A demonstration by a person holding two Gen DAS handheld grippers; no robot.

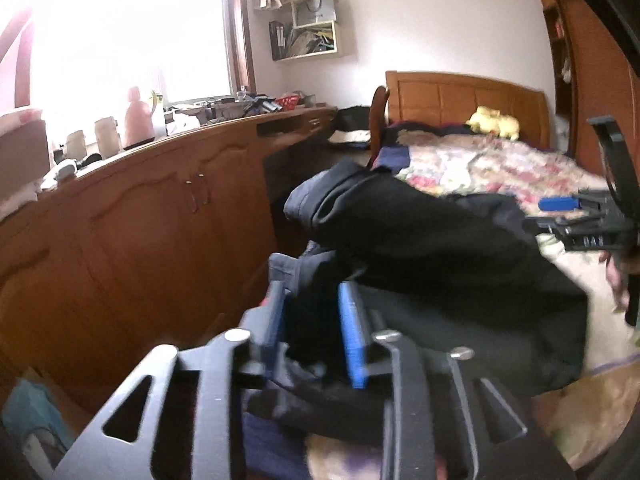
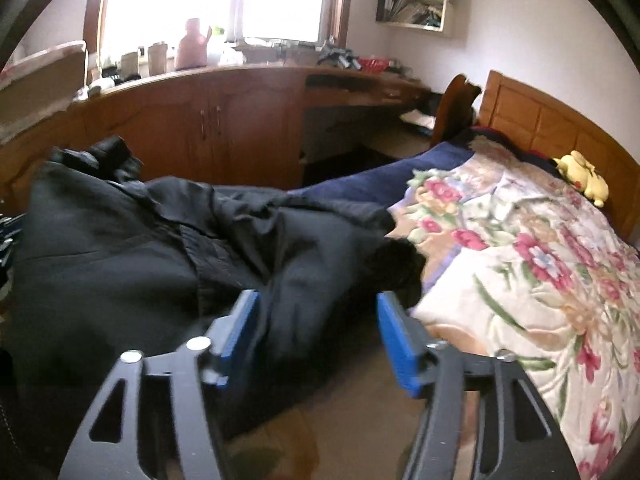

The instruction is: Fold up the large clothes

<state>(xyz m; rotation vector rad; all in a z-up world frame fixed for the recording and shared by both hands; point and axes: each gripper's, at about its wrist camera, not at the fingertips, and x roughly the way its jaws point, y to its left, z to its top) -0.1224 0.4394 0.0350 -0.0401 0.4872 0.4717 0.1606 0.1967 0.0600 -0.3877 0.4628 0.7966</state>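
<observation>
A large black garment [image 2: 120, 248] lies bunched on the near left part of the bed; it also shows in the left wrist view [image 1: 440, 248]. My left gripper [image 1: 312, 320] has its blue pads closed on a fold of the black cloth at the garment's near edge. My right gripper [image 2: 316, 332] is open, its blue pads wide apart just above the garment's right edge, nothing held. The right gripper also shows in the left wrist view [image 1: 576, 208] at the far right, beyond the garment.
The bed carries a floral quilt [image 2: 520, 248] and a yellow plush toy [image 2: 580, 176] by the wooden headboard [image 2: 540, 120]. A long wooden cabinet [image 1: 140, 208] with a cluttered top runs along the left under the window. A chair [image 2: 452, 108] stands by the desk.
</observation>
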